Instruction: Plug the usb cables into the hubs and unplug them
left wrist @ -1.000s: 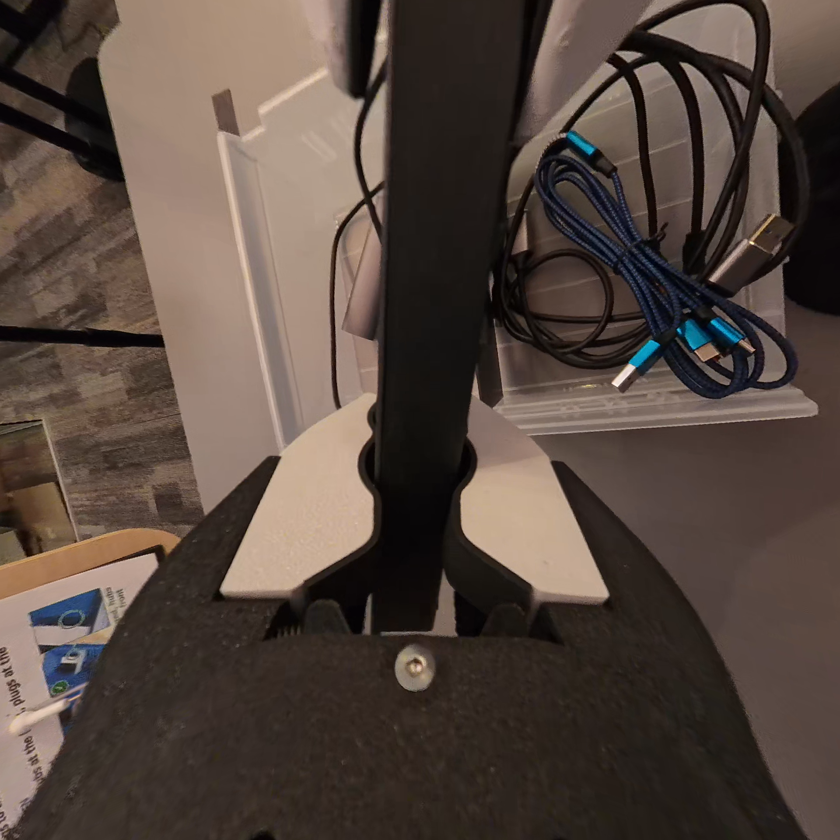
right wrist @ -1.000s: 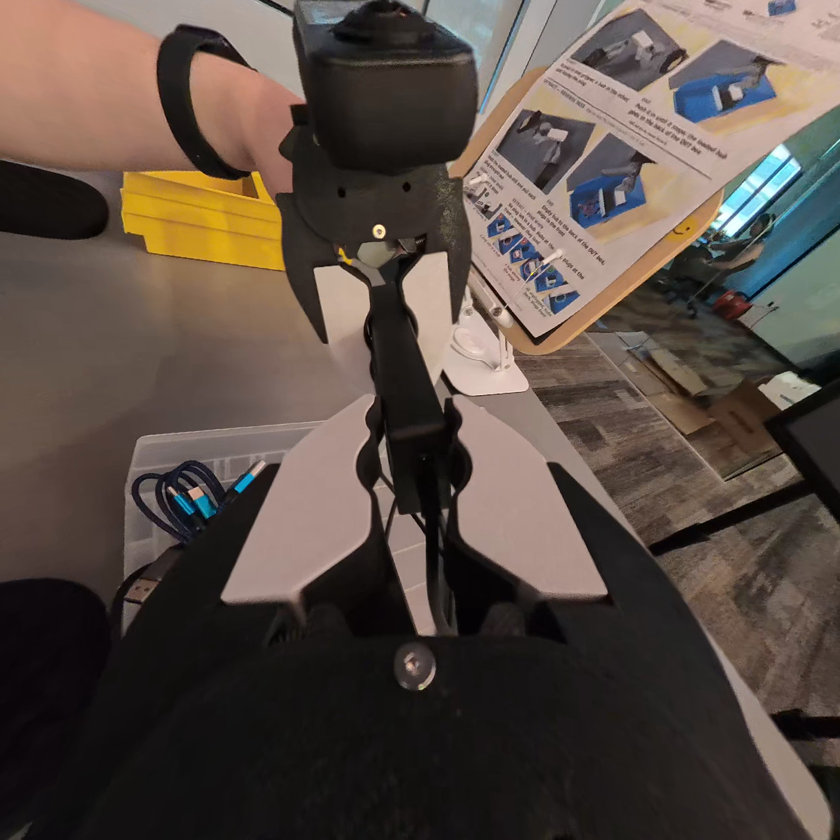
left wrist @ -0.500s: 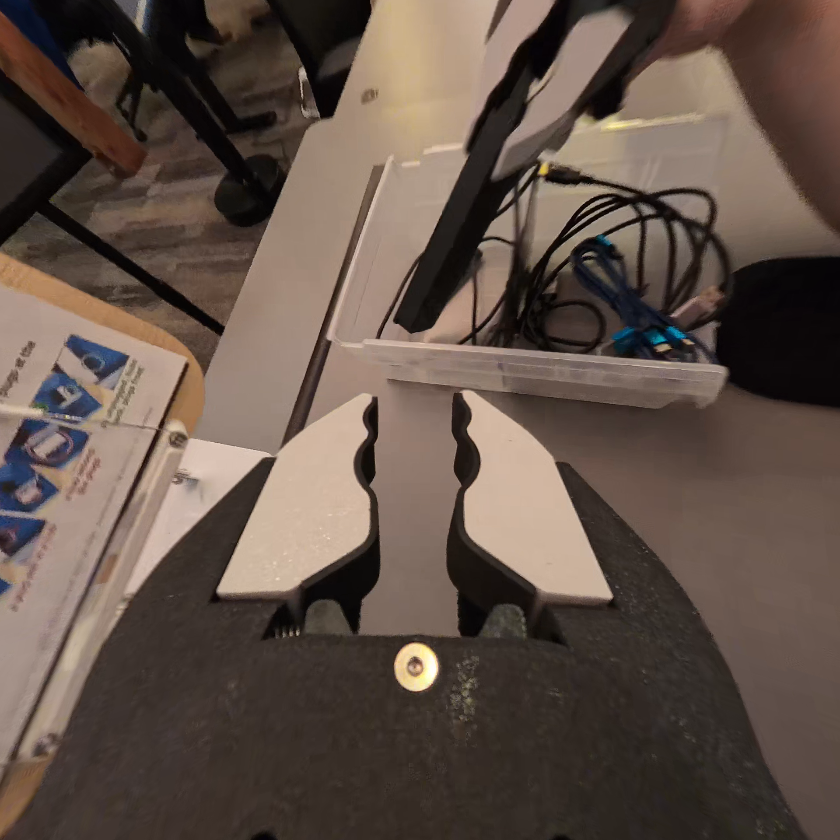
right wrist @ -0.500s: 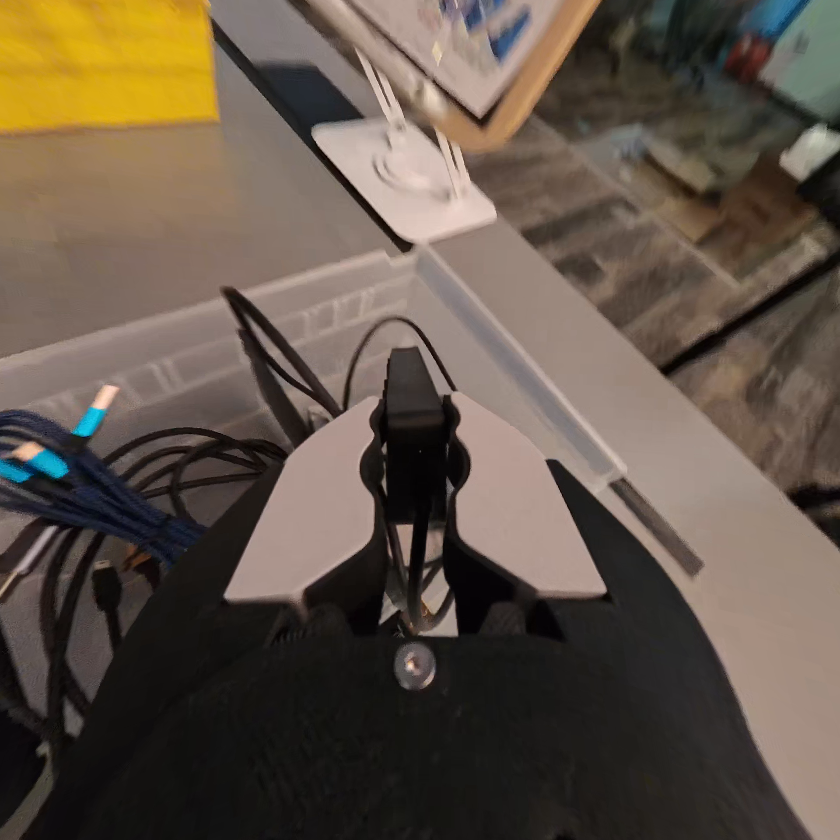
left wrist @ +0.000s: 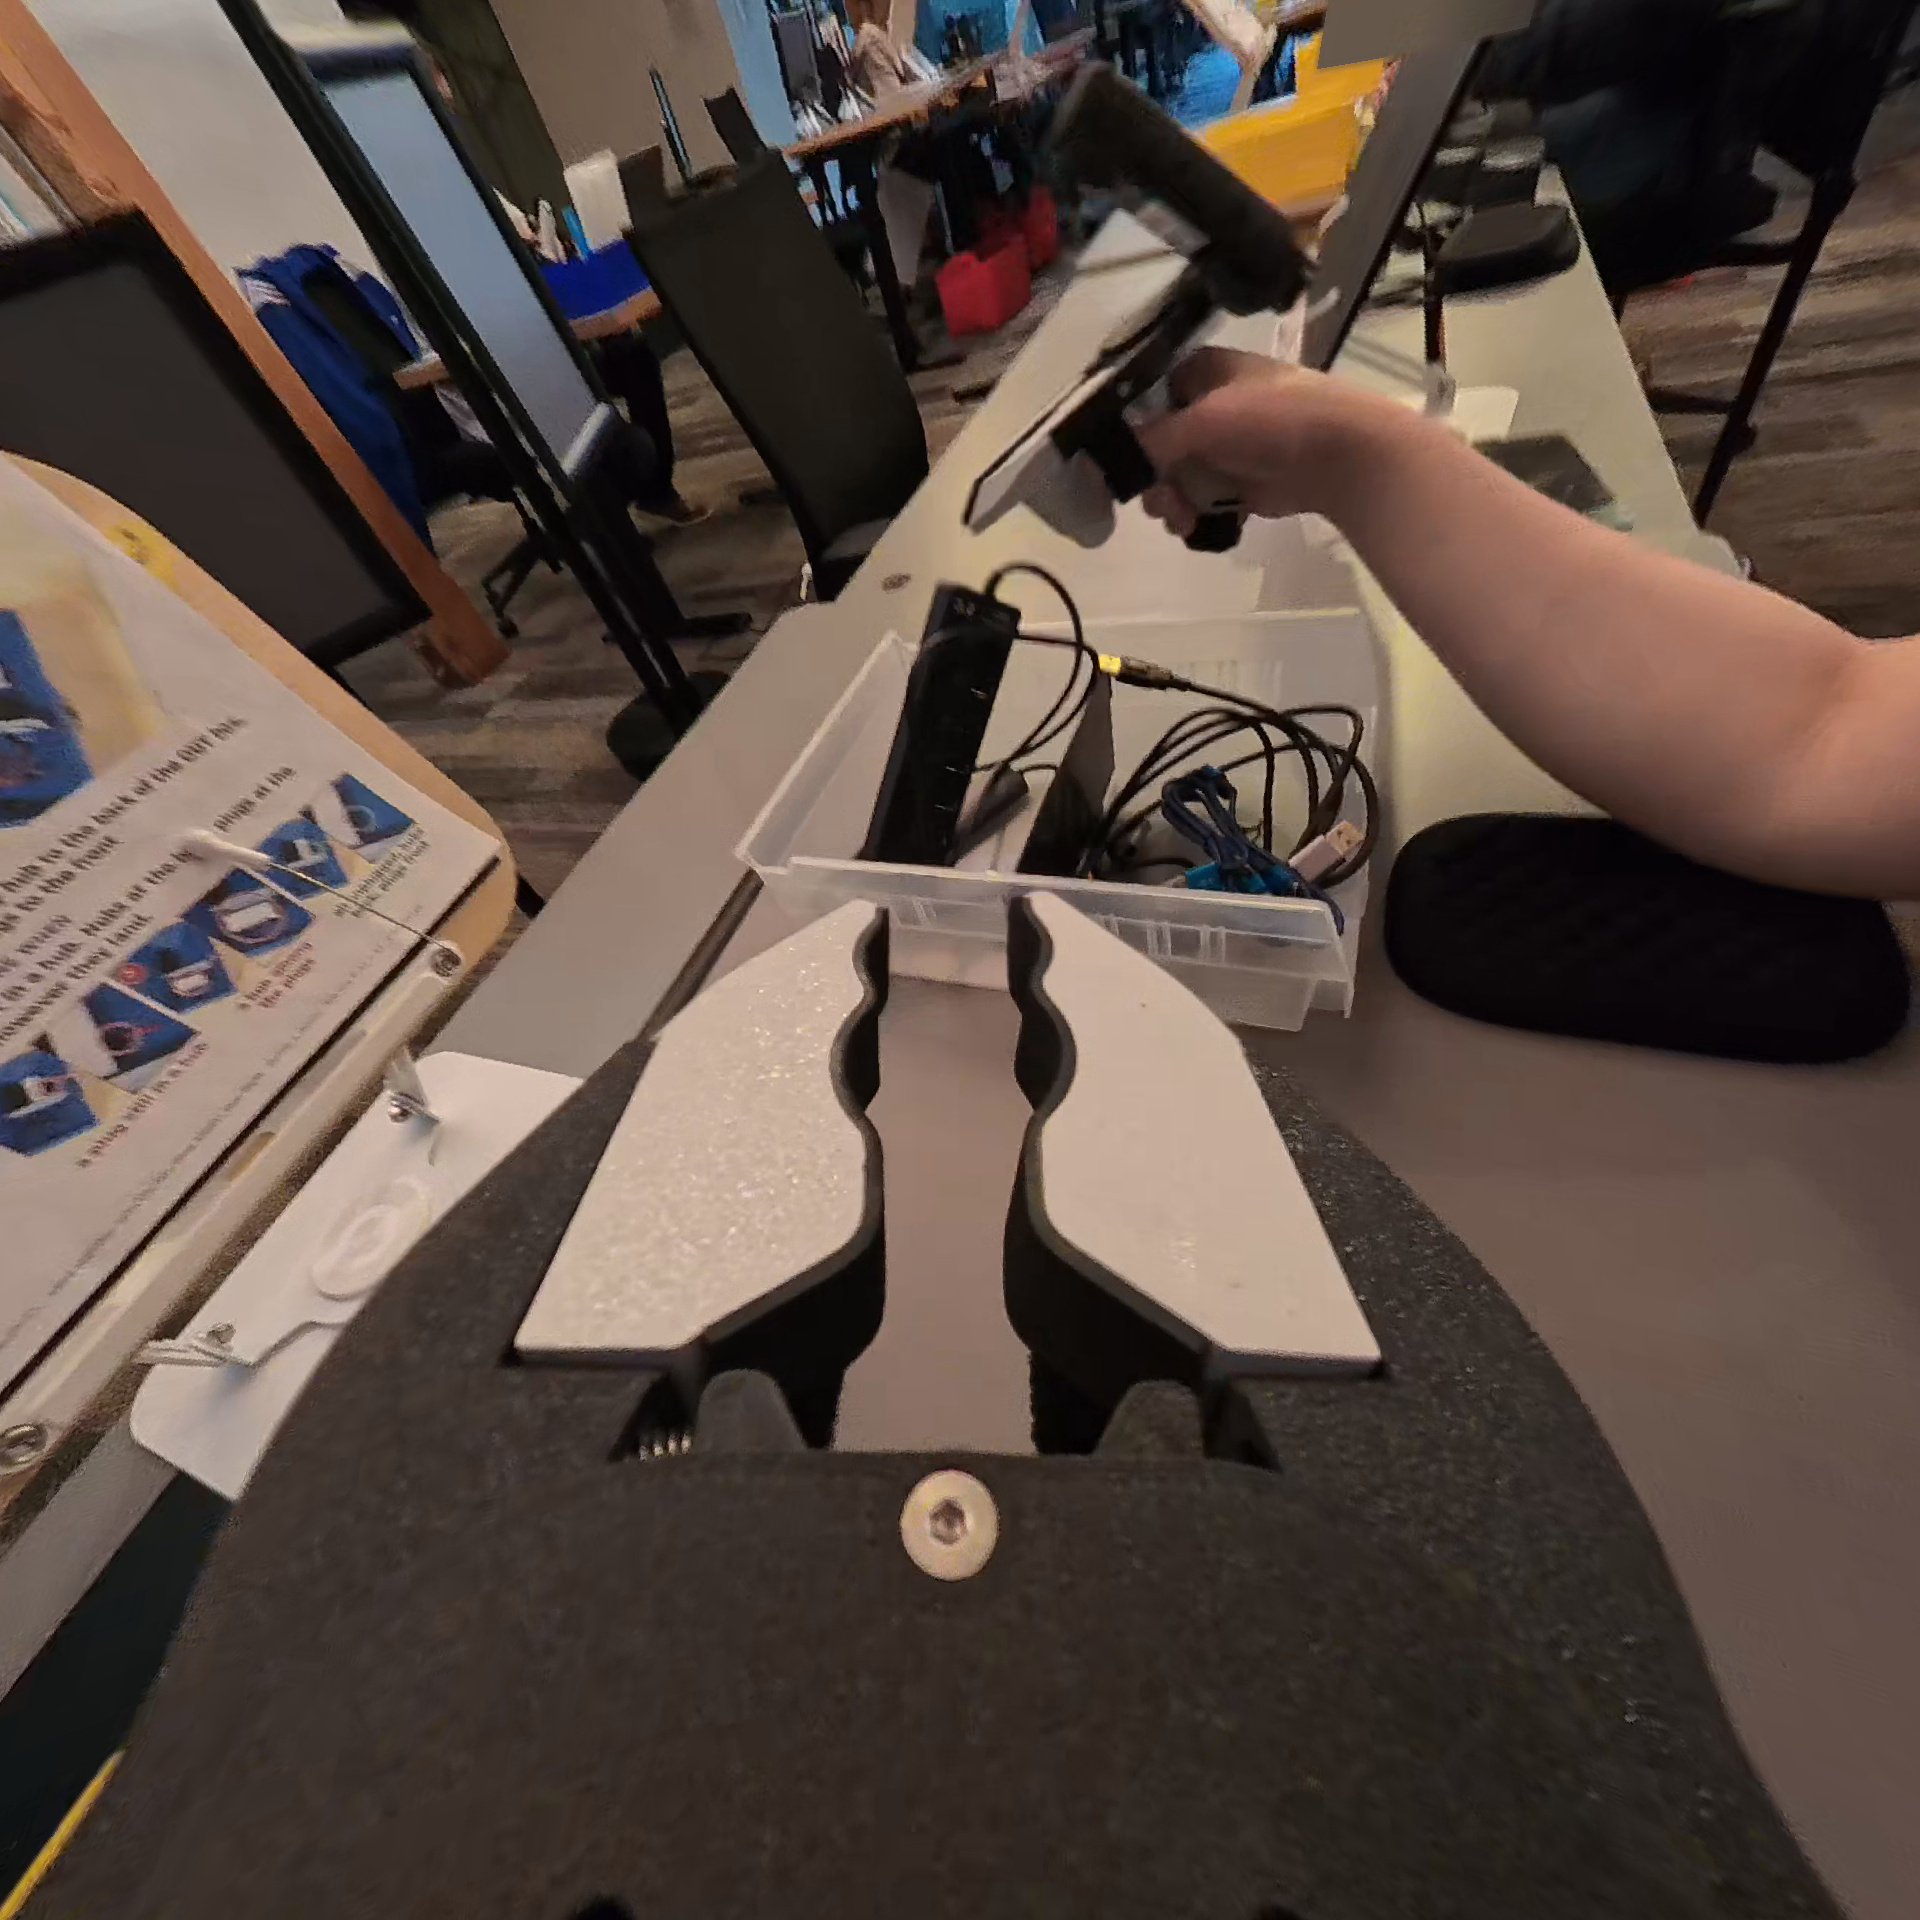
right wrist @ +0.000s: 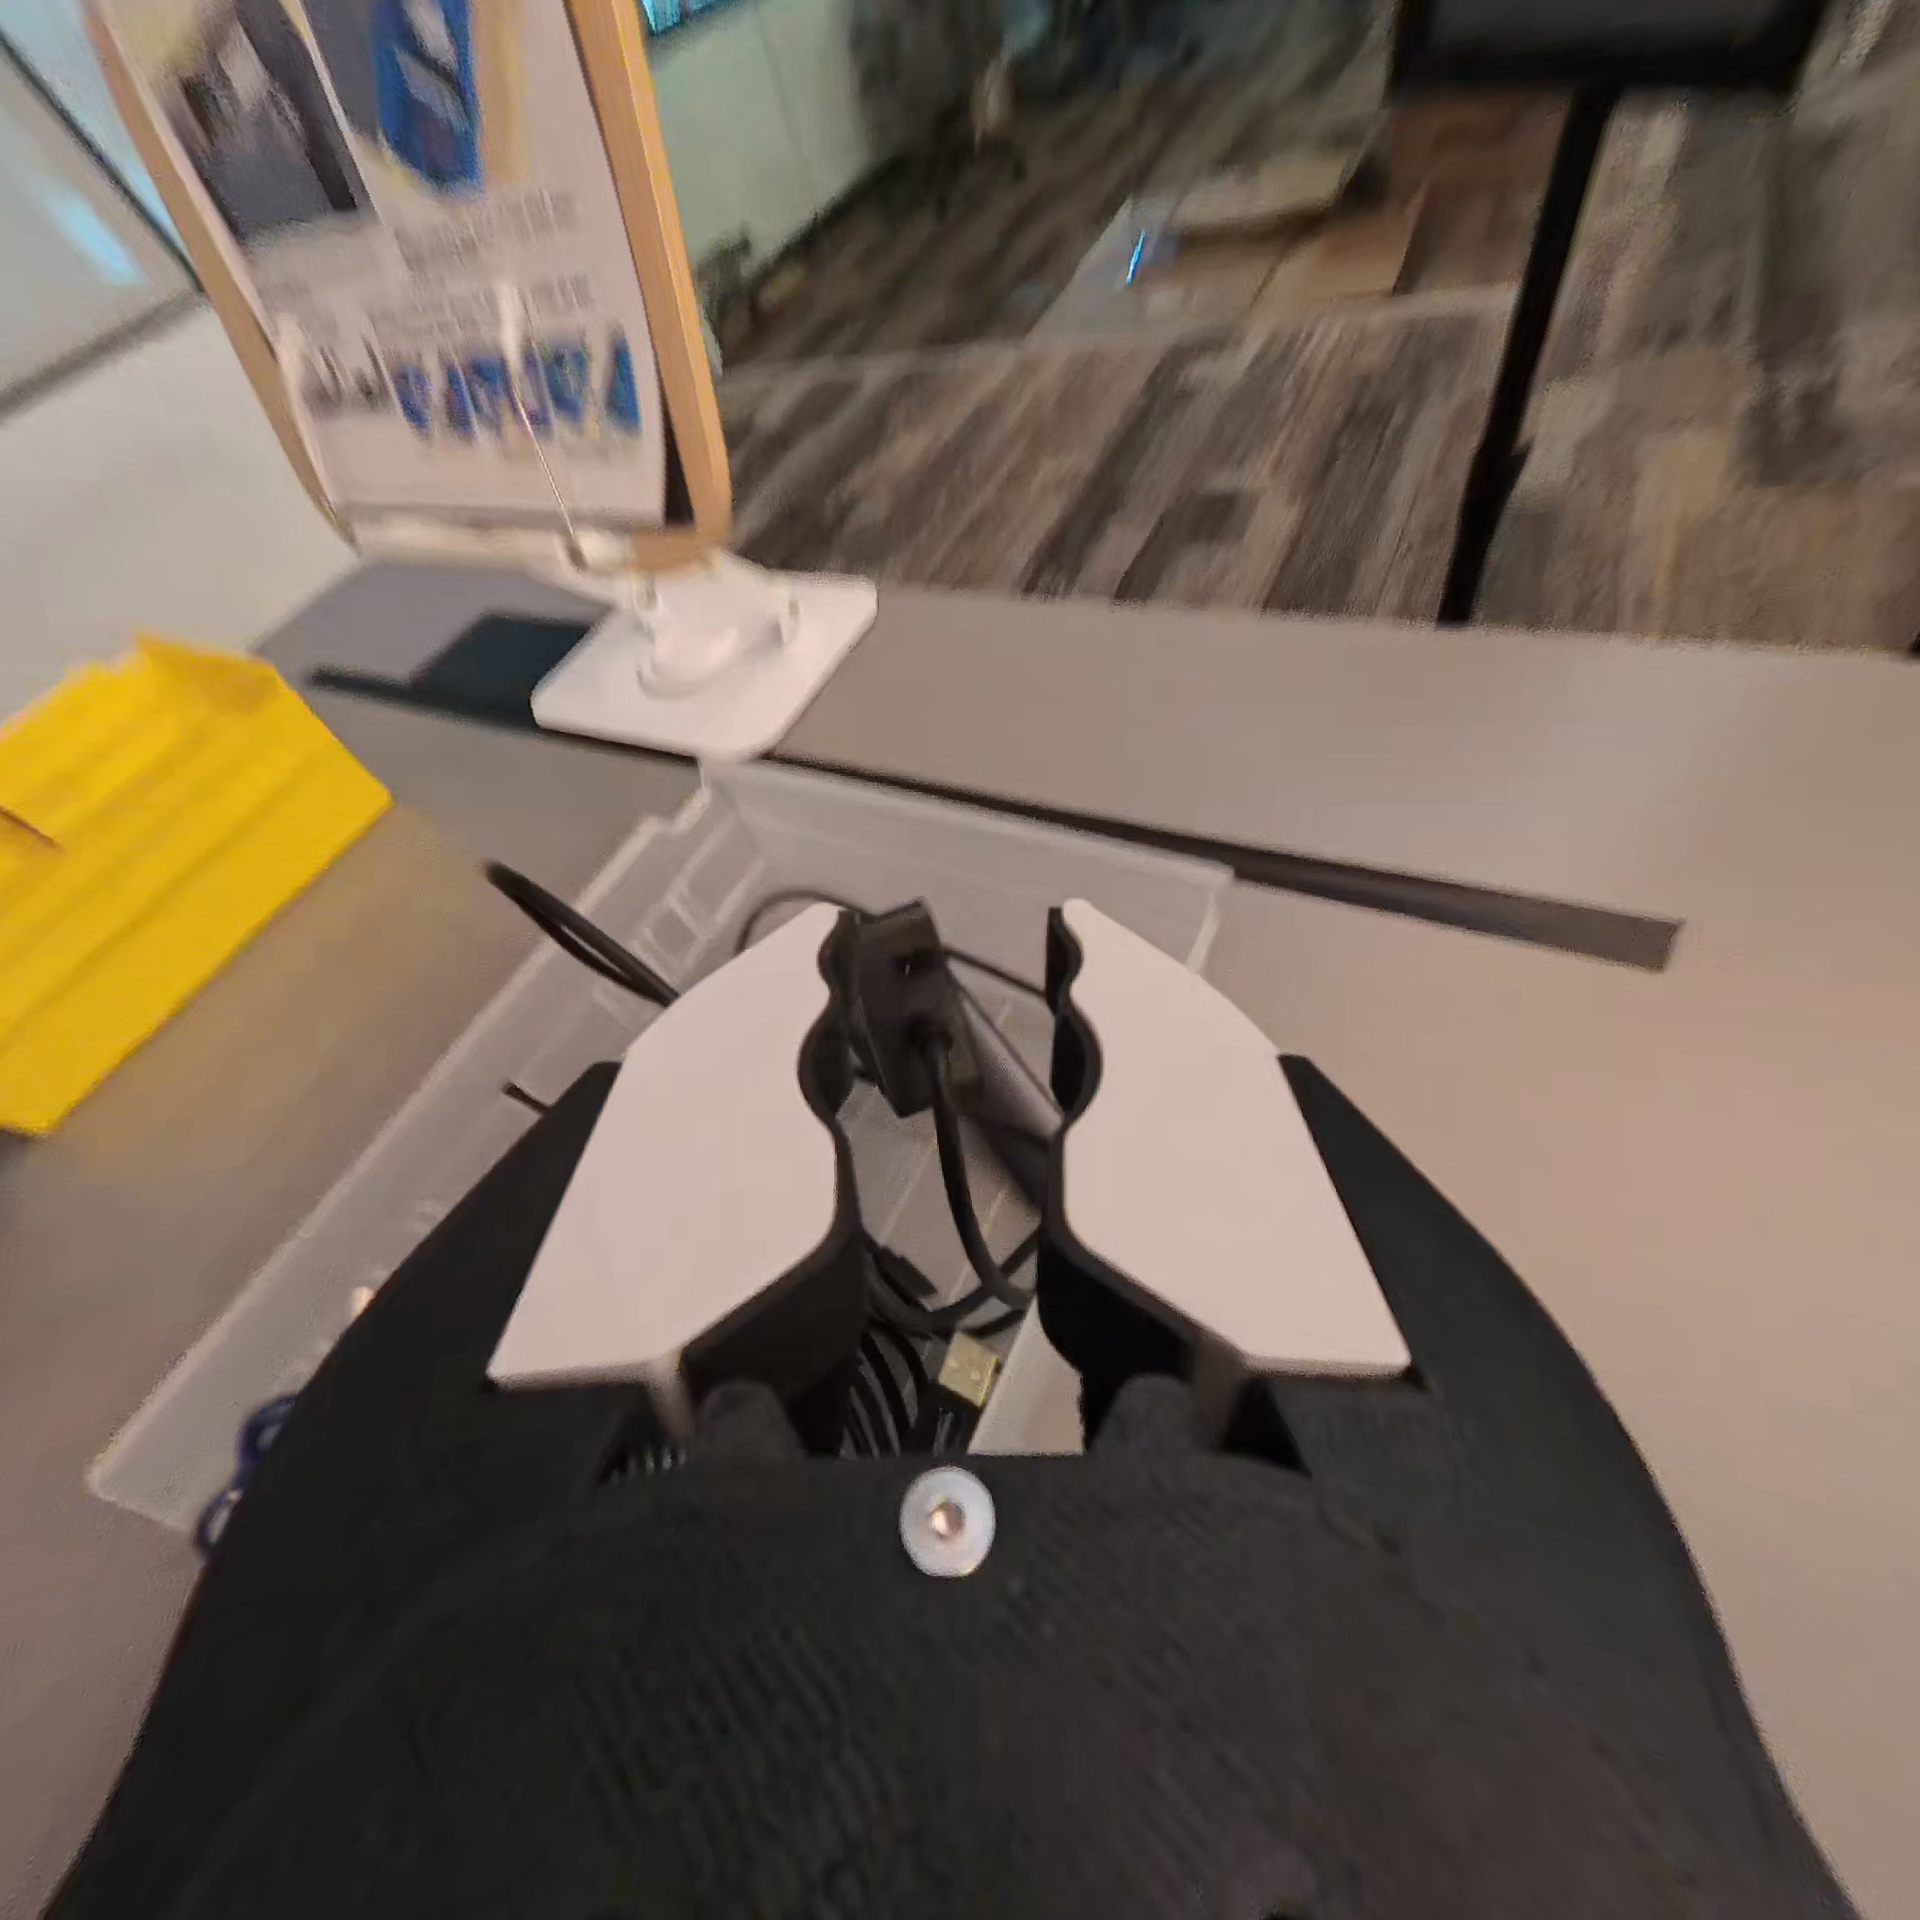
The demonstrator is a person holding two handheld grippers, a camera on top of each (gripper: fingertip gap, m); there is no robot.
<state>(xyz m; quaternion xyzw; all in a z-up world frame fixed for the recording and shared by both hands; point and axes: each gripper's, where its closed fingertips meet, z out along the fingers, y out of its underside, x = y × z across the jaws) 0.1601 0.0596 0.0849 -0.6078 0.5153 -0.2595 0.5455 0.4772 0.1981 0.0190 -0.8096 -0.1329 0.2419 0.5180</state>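
A clear bin (left wrist: 1049, 914) is seen on the grey counter (left wrist: 1558, 1247), and the task's things are kept inside it. A long black hub (left wrist: 940, 727) is leaned up against the bin's left wall, with one thin black cable (left wrist: 1049, 623) plugged in near its top. A blue braided cable (left wrist: 1216, 821) and more black cables are piled at the right side of the bin.

The left gripper (left wrist: 945, 997) is held low, near the bin, with its jaws spread and nothing between them. The right gripper (right wrist: 945, 997) is held over the bin. Its jaws are spread too, and the top of the hub is seen just between them but is not pinched.

The hub looks light, hard and smooth, so it could be tipped or slid easily. It is best held by its long flat sides. The cables are soft and floppy, so they should be taken by the hard plug, not by the cord.
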